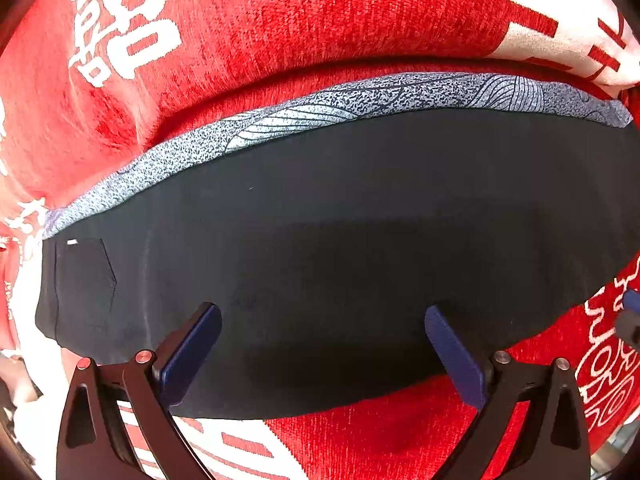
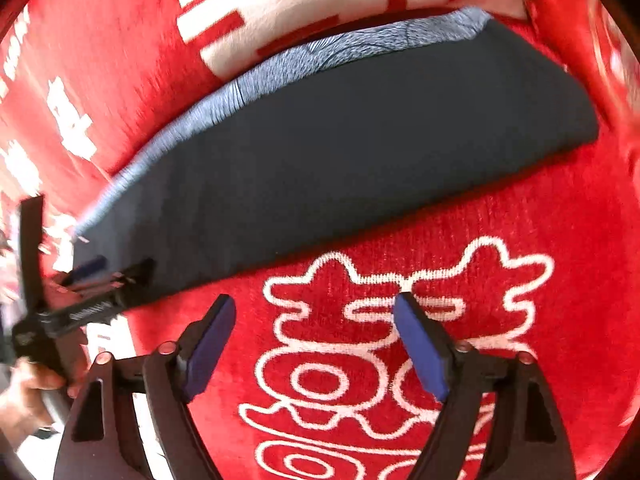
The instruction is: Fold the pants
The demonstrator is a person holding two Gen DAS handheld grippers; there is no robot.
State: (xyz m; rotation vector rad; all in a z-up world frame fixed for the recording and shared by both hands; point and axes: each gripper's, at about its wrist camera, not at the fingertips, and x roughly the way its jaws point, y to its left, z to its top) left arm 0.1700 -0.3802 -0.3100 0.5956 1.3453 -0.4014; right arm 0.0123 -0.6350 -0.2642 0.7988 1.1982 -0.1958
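The dark navy pants (image 1: 340,220) lie flat and folded in a long strip on a red blanket, with a speckled grey-blue patterned band (image 1: 320,114) along the far edge and a stitched pocket (image 1: 84,280) at the left end. My left gripper (image 1: 322,314) stands open over the near half of the strip, with no cloth pinched between its blue pads. In the right wrist view the pants (image 2: 340,152) run diagonally. My right gripper (image 2: 316,302) is open above the bare blanket just short of their near edge, holding nothing. The left gripper (image 2: 112,276) shows at the pants' left end.
The red blanket (image 2: 520,220) with large white characters covers the whole surface around the pants (image 1: 320,20). A person's hand (image 2: 24,392) grips the left tool at the lower left. Part of the right gripper (image 1: 630,316) shows at the right edge.
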